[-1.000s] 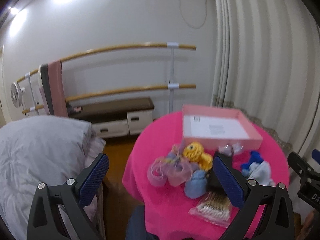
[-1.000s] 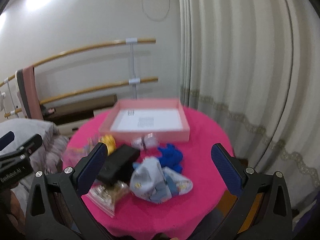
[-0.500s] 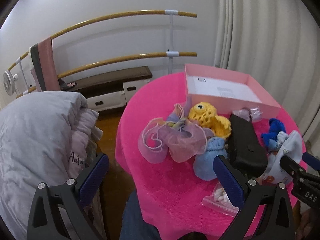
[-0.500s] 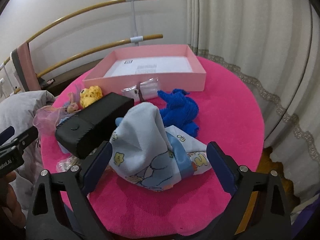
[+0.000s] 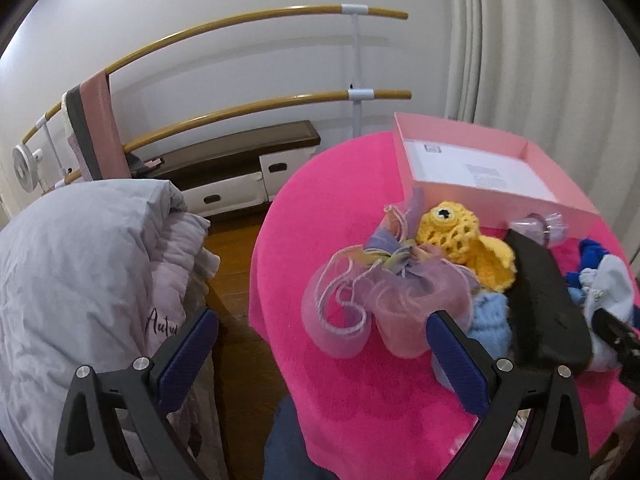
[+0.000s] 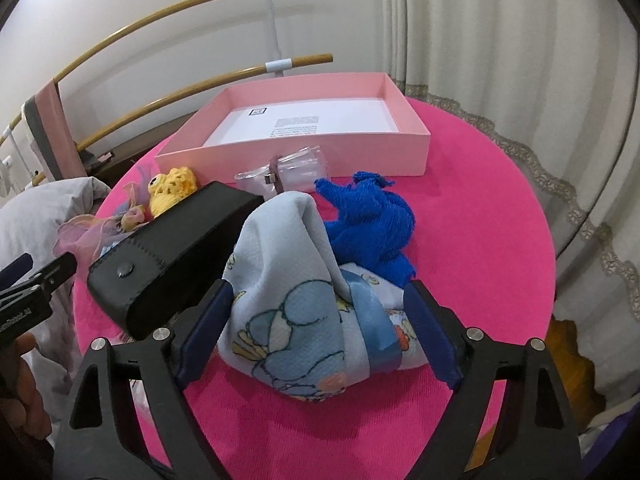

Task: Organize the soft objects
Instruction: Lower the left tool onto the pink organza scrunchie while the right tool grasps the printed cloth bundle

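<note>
A round table under a hot-pink cloth (image 6: 480, 220) carries a shallow pink box (image 6: 296, 156) at its far side. In front of the box lie a blue knit piece (image 6: 372, 220), a yellow crochet toy (image 5: 460, 240), a sheer pink ribbon bow (image 5: 392, 300) and a small pale-blue knit item (image 5: 490, 320). A light-blue cartoon-print cloth (image 6: 304, 320) stands bunched between the pads of my right gripper (image 6: 318, 330), whose jaws are closing on it from either side. My left gripper (image 5: 322, 360) is open over the table's near-left edge, with the bow just ahead of it.
A black hard case (image 6: 172, 248) leans against the printed cloth's left side. A clear plastic packet (image 6: 288, 168) lies by the box wall. A grey duvet (image 5: 80, 260) is piled left of the table. Wooden wall bars (image 5: 240, 112) and curtains (image 6: 500, 40) stand behind.
Both grippers came down and closer to the table and tilted downward. The right jaws narrowed around the printed cloth. The left gripper stayed wide open.
</note>
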Demonstrator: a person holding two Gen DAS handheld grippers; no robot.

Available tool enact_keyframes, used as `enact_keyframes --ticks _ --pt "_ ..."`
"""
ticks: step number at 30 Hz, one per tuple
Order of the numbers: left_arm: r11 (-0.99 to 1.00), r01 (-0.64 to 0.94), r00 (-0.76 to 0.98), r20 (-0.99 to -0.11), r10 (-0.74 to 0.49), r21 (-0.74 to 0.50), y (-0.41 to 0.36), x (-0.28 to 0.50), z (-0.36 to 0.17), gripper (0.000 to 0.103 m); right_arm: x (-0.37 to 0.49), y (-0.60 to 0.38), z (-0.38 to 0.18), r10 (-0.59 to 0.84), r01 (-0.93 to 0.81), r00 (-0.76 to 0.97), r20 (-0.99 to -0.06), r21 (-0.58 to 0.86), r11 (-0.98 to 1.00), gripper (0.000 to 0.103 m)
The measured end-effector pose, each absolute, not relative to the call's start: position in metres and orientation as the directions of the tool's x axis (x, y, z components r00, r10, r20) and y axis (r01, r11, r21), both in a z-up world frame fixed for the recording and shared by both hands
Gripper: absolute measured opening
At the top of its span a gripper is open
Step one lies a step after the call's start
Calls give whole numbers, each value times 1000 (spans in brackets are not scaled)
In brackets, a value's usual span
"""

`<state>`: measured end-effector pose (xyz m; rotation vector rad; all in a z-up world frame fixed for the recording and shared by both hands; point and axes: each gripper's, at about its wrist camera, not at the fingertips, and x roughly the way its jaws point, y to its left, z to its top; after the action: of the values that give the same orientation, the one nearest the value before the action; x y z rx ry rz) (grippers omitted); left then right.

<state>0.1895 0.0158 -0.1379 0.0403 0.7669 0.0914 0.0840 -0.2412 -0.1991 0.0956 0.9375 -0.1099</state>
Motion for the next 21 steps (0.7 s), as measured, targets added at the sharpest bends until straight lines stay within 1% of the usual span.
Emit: enact_keyframes --ticks 5,8,11,13,15,18,21 --pt "993 -45 697 -708 108 107 15 227 -150 103 99 -243 -204 -29 133 562 -826 56 989 85" --pt "993 0 688 -721 87 119 15 249 -155 103 107 -243 -205 -17 131 551 -834 66 989 85" --pt "992 63 691 -722 39 113 13 269 -159 103 115 -244 -207 -3 136 532 -847 82 987 85" --pt "986 112 673 -740 18 126 6 283 -168 103 119 -242 -207 1 132 527 -850 83 988 85" --pt "980 168 650 -759 -31 104 4 293 -176 103 121 -240 -210 -11 126 513 -858 63 990 85" --pt "980 187 636 -769 -67 69 9 304 -181 103 119 -245 -213 4 137 501 -866 83 987 81" --pt "980 197 620 -778 -107 22 12 316 -186 103 122 -247 -212 11 144 495 -869 94 985 71"
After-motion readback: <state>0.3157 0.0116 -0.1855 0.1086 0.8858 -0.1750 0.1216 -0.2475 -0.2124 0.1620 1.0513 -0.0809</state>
